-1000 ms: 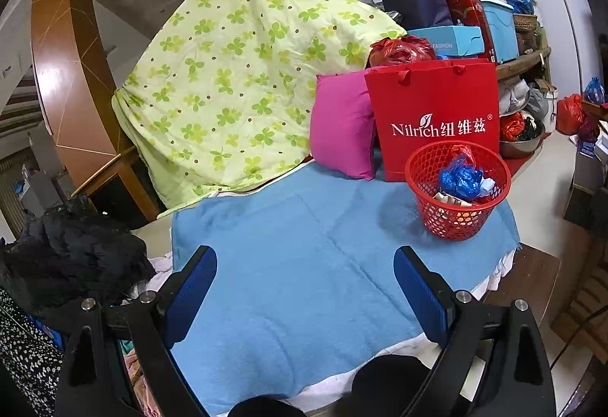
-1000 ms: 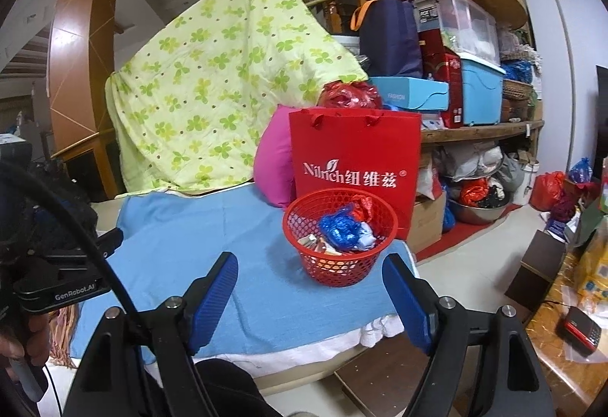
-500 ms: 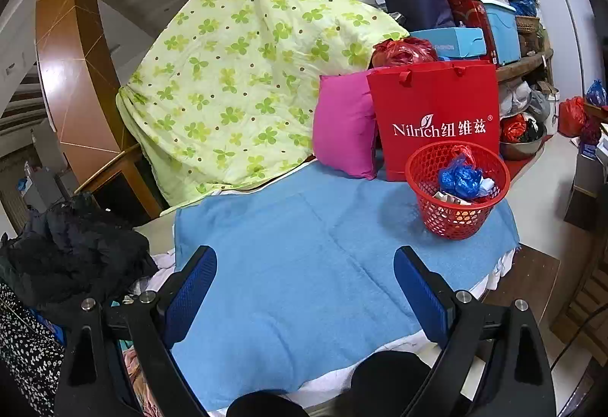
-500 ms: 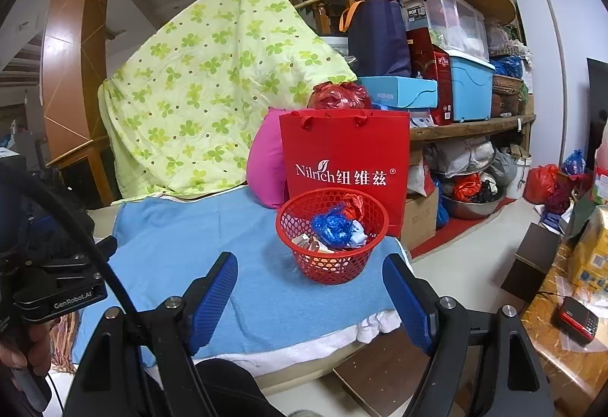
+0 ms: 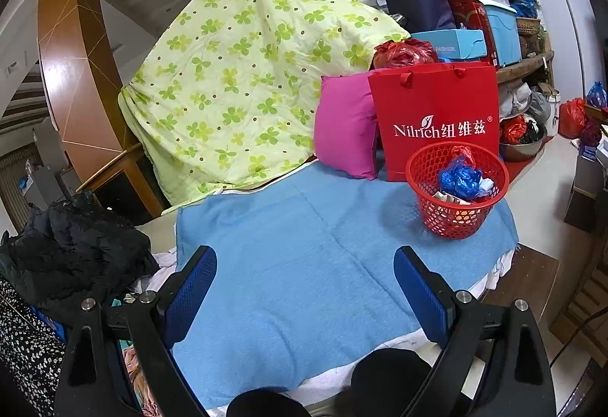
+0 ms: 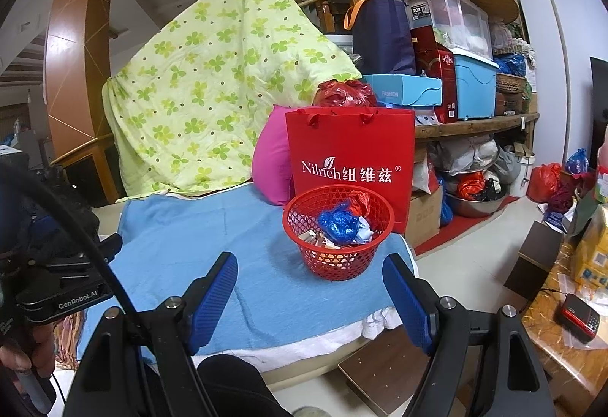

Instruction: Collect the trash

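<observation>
On the blue towel (image 5: 304, 265) that covers the low surface, a red mesh basket (image 5: 458, 189) stands near the far right corner, at about two o'clock from the left gripper (image 5: 304, 288) and roughly twelve o'clock, a touch right, from the right gripper (image 6: 309, 288). Trash already lies inside the basket: a crumpled blue plastic bag (image 6: 340, 225) on top, a red wrapper (image 6: 359, 198) at its one o'clock, and some white and printed paper scraps (image 6: 364, 227) packed around them. Directly behind the basket, at its twelve o'clock, a red paper bag with white "Nilrich" lettering (image 6: 349, 151) stands upright, and a pink cushion (image 5: 345, 130) leans beside that bag at its nine o'clock. A green clover-print quilt (image 5: 243, 75) drapes down from the wooden railing behind the towel.

Both grippers hover over the near edge of the towel with their blue-padded jaws spread wide and nothing between them; neither touches the basket. In the right wrist view the left gripper's black body (image 6: 60, 288) shows at nine o'clock, with a hand (image 6: 22, 352) gripping its handle. A heap of black clothing (image 5: 72, 253) lies at nine o'clock of the towel.
</observation>
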{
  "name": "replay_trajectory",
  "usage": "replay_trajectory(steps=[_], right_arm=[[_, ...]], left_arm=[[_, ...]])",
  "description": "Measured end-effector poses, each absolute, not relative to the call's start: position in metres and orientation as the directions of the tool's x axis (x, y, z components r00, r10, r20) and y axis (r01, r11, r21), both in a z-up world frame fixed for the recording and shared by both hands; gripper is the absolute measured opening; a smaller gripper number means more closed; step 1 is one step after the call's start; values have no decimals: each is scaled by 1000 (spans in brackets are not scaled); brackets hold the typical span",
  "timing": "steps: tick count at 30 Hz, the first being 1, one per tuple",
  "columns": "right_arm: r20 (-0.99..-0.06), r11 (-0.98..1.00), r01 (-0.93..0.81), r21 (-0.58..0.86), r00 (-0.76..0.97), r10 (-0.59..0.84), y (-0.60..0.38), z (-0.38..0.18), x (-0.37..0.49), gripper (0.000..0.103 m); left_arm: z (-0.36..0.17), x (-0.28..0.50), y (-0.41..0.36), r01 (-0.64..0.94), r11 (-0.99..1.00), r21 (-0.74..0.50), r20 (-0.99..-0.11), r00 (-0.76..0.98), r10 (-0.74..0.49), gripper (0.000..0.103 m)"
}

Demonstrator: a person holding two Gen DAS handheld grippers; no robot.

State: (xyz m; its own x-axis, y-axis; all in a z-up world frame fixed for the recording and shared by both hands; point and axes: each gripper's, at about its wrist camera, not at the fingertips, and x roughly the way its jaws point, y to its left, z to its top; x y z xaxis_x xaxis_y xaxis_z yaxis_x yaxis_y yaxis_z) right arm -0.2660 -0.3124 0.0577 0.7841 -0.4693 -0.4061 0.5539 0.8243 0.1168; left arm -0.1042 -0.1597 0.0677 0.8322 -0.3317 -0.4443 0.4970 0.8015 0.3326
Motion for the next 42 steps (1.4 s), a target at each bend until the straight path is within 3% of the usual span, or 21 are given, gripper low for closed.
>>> replay_trajectory(steps=[42], right_arm=[[-417, 820, 556, 133, 782, -463, -308, 59, -267, 82]], left_arm=[[62, -104, -157, 501, 799, 333, -459, 826, -327, 94]])
